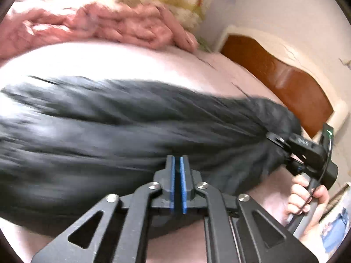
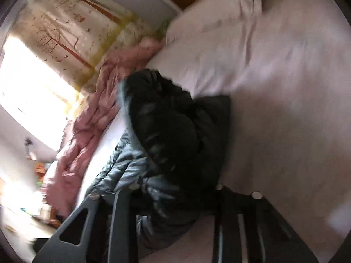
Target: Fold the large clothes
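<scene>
L wrist view: black garment [image 1: 131, 122] is lying stretched across the bed [image 1: 109, 61], running lengthwise toward the headboard [image 1: 276, 76] end. Judged reason: it is being pulled long and flat, ready for a fold. Left gripper [image 1: 177, 164] is hovering just above the near edge of the cloth, pointing down at a slant. Jaws are standing nearly together, narrow slit between blue pads [image 1: 172, 182], no cloth seen in the slit. Right gripper [image 1: 278, 141] is sitting at the garment's headboard-side end, its tip buried in bunched fabric, prob. gathering that end. A hand [image 1: 307, 199] is wrapping its handle from below. Pink blanket [image 1: 92, 24] is heaped along the far edge of the bed, apart from the garment.

R wrist view: heavy blur. Garment [image 2: 171, 131] is piling up directly ahead of the right gripper, shiny lining [image 2: 122, 168] showing on its left. Fingertips are hidden by cloth; jaw gap cannot be told, nor whether they are pinching fabric. Gripper appears rolled, bed running diagonally. Patterned curtain [image 2: 65, 28] is hanging beyond the bed's far edge.
</scene>
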A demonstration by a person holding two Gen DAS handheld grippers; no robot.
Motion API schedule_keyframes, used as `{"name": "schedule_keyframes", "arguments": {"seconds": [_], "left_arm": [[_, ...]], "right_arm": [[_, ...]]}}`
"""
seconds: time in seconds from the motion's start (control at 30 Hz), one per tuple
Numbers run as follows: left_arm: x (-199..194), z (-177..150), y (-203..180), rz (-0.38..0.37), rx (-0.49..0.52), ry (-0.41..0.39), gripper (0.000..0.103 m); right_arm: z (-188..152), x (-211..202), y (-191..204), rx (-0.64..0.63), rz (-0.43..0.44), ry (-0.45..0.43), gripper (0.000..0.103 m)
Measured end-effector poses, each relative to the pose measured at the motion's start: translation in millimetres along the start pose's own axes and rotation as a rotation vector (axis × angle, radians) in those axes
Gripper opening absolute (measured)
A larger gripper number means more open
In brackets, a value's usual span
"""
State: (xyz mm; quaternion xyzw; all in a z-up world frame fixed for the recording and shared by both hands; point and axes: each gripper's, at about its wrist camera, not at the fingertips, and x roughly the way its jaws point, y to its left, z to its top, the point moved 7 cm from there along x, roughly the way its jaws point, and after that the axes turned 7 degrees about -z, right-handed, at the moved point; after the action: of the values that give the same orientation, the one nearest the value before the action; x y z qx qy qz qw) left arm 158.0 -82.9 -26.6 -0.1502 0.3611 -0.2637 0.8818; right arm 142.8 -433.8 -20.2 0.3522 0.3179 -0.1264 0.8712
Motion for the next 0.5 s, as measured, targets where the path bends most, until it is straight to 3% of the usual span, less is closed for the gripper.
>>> {"name": "schedule_keyframes", "arguments": {"seconds": [0.03, 0.07, 0.17, 0.23, 0.27, 0.4, 0.5], "left_arm": [[-16, 7, 6, 0.018, 0.004, -0.043, 0.020], [-31, 12, 10, 0.046, 0.009, -0.083, 0.036], [-79, 26, 29, 0.233, -0.008, -0.175, 0.074], [-93, 27, 47, 0.305, -0.042, -0.197, 0.080], [-90, 26, 54, 0.292, -0.072, -0.187, 0.085], [-32, -4, 86, 0.090, -0.252, 0.068, 0.090], [-15, -24, 97, 0.045, -0.337, 0.065, 0.061]], "right_arm": [[6, -5, -1, -0.026, -0.037, -0.035, 0.024], [16, -11, -5, -0.053, -0.076, -0.064, 0.024], [56, -29, -25, -0.088, -0.164, -0.097, 0.024], [85, -40, -28, -0.160, -0.199, -0.082, 0.024], [99, -47, -20, -0.209, -0.199, -0.083, 0.024], [127, -76, 17, -0.310, -0.146, -0.137, 0.024], [128, -89, 57, -0.395, -0.113, -0.186, 0.024]]}}
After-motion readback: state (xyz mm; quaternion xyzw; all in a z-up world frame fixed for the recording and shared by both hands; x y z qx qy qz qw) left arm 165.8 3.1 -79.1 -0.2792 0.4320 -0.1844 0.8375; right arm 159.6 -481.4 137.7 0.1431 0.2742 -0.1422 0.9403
